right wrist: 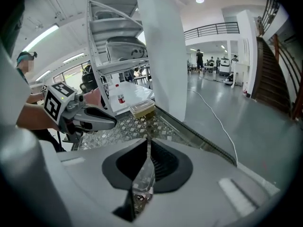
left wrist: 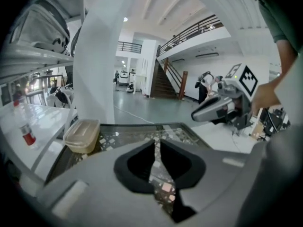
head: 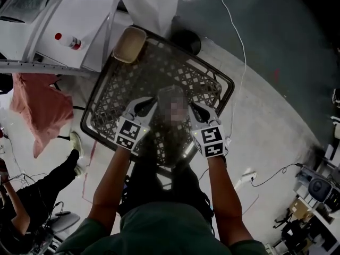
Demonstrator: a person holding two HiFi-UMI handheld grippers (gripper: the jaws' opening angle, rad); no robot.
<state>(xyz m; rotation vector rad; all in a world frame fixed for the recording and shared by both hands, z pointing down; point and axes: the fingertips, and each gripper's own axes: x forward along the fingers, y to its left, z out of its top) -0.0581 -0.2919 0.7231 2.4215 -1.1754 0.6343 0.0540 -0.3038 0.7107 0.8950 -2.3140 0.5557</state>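
Note:
I hold both grippers low over a black lattice table with a glass top (head: 223, 79). My left gripper (head: 144, 107) is shut, its jaws meeting in a thin slit (left wrist: 156, 144) through which only the table pattern shows. My right gripper (head: 198, 110) is shut too, with nothing gripped (right wrist: 147, 144). Each gripper view shows the other gripper beside it, the right gripper (left wrist: 216, 109) and the left gripper (right wrist: 93, 119). A lidded clear plastic container (head: 129, 44) (left wrist: 82, 135) (right wrist: 142, 109) stands on the table's far left corner, well ahead of both.
A white pillar (head: 149, 4) rises just beyond the container. White metal shelving holds a red-capped bottle (head: 68, 41) at the left. A pink cloth (head: 42, 104) hangs there. A white cable (head: 242, 47) trails on the grey floor. Another person's leg (head: 50, 182) lies lower left.

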